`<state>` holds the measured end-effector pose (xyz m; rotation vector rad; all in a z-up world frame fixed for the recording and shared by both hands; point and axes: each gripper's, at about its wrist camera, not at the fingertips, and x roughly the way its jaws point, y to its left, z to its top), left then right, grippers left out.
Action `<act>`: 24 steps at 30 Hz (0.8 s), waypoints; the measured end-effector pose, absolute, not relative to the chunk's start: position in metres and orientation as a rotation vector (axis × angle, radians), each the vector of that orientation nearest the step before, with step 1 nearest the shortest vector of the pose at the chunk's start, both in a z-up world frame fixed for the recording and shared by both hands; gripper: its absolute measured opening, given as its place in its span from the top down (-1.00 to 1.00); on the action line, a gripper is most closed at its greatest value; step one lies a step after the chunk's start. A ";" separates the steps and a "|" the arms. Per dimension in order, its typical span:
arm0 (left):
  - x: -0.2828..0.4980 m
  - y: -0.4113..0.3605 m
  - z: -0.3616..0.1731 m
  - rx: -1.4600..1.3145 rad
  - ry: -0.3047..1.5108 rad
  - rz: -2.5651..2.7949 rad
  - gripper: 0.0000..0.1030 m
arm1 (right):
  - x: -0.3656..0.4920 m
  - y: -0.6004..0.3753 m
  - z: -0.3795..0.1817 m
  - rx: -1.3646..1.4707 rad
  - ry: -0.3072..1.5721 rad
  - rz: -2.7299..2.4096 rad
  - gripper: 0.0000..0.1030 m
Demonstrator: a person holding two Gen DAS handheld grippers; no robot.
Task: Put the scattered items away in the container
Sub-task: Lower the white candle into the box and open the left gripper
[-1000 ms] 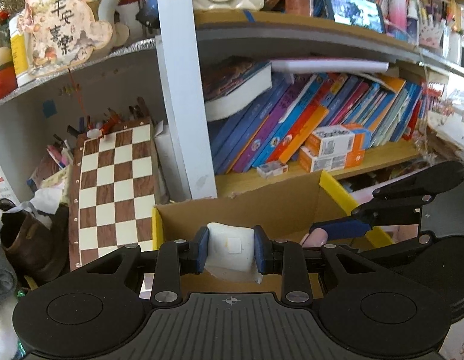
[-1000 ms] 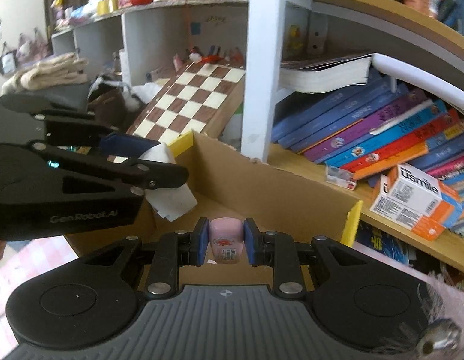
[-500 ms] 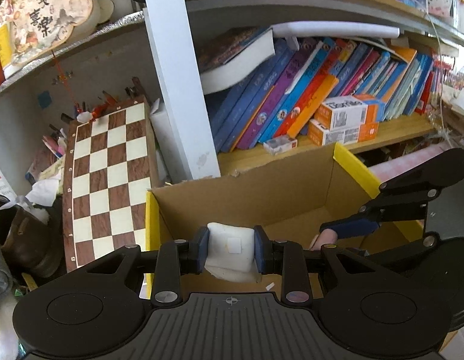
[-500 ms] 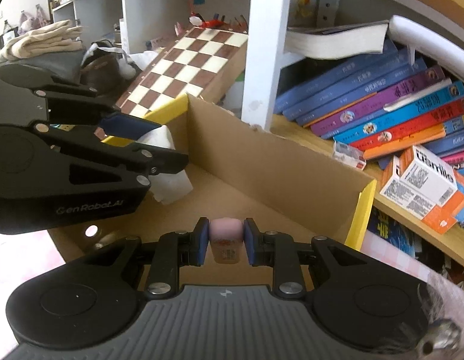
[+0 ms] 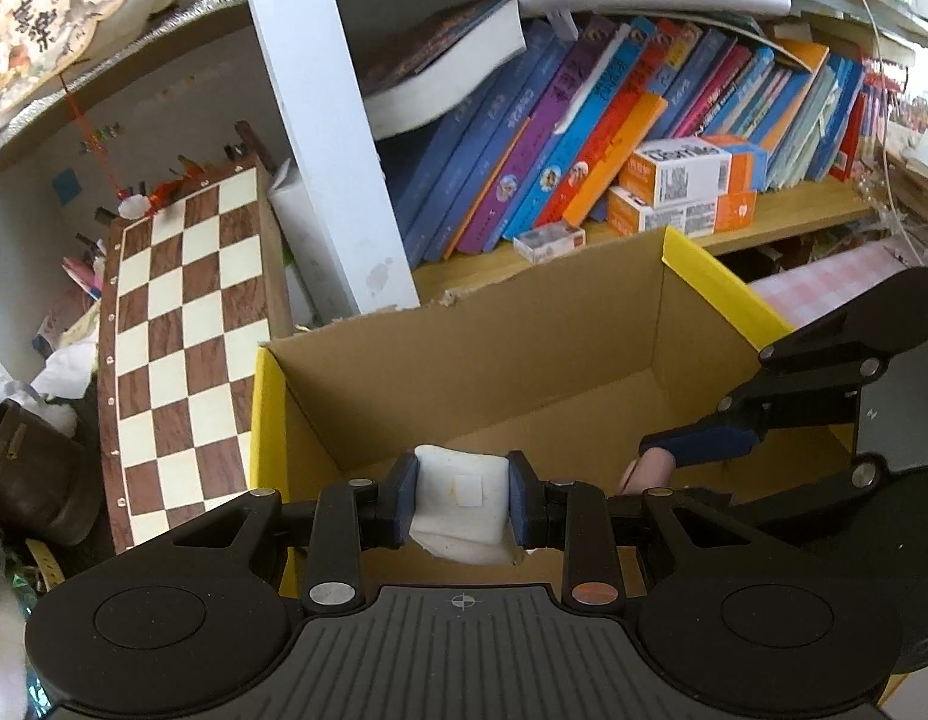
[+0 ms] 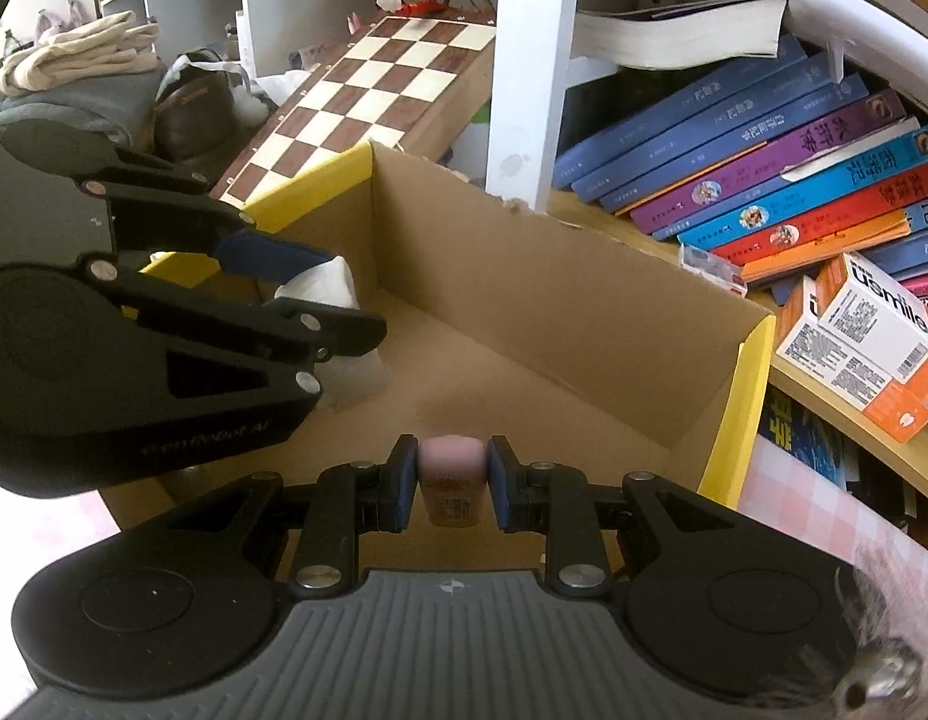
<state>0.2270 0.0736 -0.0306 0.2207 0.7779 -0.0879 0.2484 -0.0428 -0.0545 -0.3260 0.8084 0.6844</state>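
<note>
Over cardboard box (image 5: 476,360), left hand-held gripper (image 5: 462,498) clamping white packet (image 5: 458,501), right hand-held gripper (image 6: 451,483) pinching pink bottle (image 6: 451,480)

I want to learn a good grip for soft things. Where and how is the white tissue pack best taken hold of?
Grip the white tissue pack across its two short sides, coming from above with the flat face up. It is soft and flat, so pads on opposite sides squeeze it evenly. The left gripper holds it just so above the cardboard box.
</note>
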 end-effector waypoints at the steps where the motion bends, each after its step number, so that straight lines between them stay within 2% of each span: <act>1: 0.227 0.074 -0.032 0.223 0.781 -0.089 0.44 | 0.248 -0.043 -0.055 -0.326 0.810 0.685 0.54; 24: 0.226 0.078 -0.047 0.246 0.822 -0.092 0.43 | 0.250 -0.039 -0.059 -0.346 0.846 0.686 0.54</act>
